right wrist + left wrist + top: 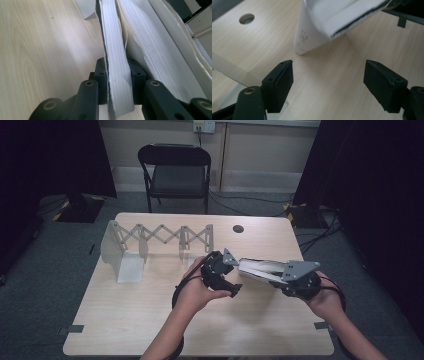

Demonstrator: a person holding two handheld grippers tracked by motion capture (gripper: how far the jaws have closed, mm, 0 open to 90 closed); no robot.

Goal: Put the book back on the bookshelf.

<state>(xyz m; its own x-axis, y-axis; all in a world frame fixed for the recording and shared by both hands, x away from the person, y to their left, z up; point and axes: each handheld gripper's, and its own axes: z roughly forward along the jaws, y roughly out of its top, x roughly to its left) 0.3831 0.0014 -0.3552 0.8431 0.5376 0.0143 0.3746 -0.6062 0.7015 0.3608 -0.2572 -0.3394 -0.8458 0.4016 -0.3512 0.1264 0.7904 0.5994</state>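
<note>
Right gripper point(117, 75), wrist low at the pale wooden table's point(150, 320) near-right edge, pinches a block of pages of the open white book point(260, 269); left gripper point(328, 82), jaws spread wide, hovers just beside the book's free end.

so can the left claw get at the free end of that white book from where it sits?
Probably yes. The left claw is open, with bare wooden table between its jaws, and the thick white book, clamped at its other end by the right claw, hangs just ahead, unblocked.
</note>
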